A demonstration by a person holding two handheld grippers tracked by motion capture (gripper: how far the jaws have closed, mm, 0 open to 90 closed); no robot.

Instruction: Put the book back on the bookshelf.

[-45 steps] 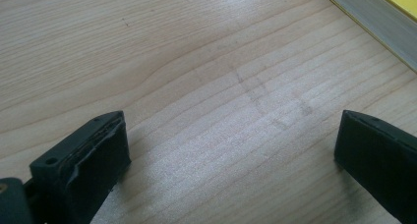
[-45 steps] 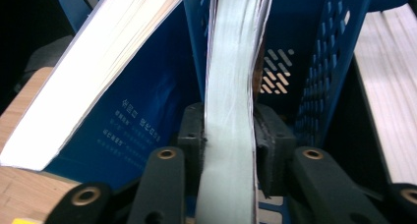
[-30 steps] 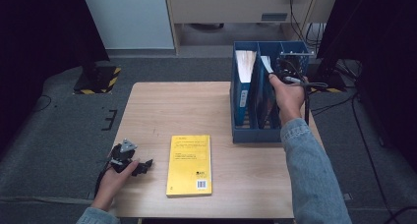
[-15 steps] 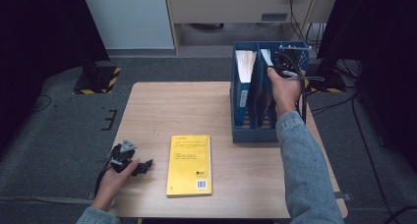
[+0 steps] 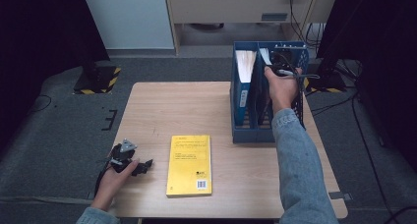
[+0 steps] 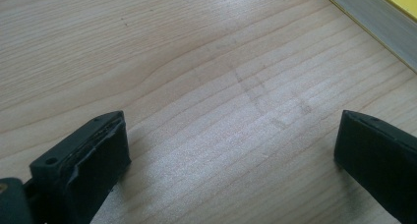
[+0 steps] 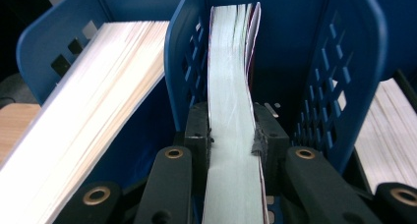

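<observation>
The right claw [image 7: 231, 140] is clamped on a book [image 7: 231, 111], its two black jaws pressing the page block from either side. The book stands on edge inside the middle slot of a blue file rack [image 7: 344, 76], with its pages facing the claw and running away from it toward the slot's back wall. Seen along the claw, a perforated blue divider rises just beside each jaw. Beyond the divider to the claw's left, a thicker book [image 7: 93, 116] leans in the neighbouring slot, and beyond the right divider more white pages [image 7: 388, 130] show.

In the high view, the right claw [image 5: 281, 69] is at the top of the rack [image 5: 251, 134], which stands at the far right part of the table [image 5: 172, 106]. The person's hand [image 5: 281, 89] wraps around the claw, and the denim sleeve [image 5: 300, 170] runs back from it toward the near edge.

The left claw [image 5: 142, 166] rests low on the table at the near left corner, well apart from the rack. Its jaws stand wide with bare wood between them. A yellow book [image 5: 189, 165] lies flat just beside this claw, toward the table's middle; in the left gripper view its edge [image 6: 369, 22] crosses the far right corner ahead of the jaws.
</observation>
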